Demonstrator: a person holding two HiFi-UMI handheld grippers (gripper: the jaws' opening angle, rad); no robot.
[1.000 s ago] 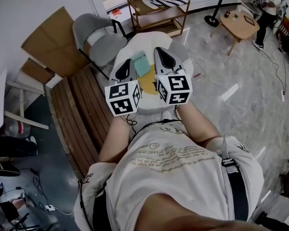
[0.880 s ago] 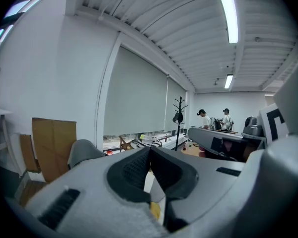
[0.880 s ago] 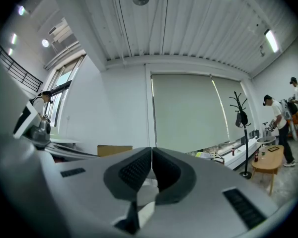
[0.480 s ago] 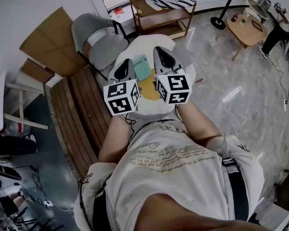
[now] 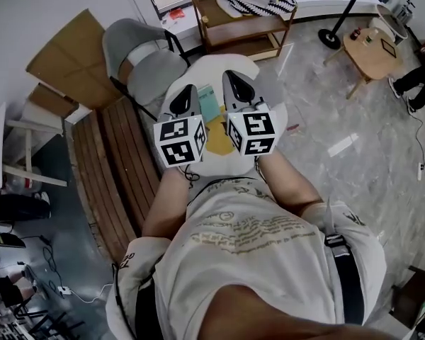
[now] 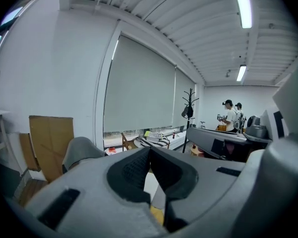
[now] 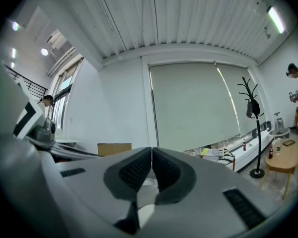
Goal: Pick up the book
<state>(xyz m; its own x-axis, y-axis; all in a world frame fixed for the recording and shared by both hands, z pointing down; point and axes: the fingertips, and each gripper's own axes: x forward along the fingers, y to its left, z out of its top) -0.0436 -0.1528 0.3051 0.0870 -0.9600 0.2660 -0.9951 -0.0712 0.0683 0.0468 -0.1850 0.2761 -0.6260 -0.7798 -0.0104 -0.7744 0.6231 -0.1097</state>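
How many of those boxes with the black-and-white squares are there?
2. One cube rides on the left gripper, the other cube on the right gripper, side by side over the white table. None seems hidden.

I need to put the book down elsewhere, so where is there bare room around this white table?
Free: the grey chair seat beyond the table, the wooden slats to its left, and the table's far rim. Crowded: the table's middle, where the teal book and a yellow item lie.
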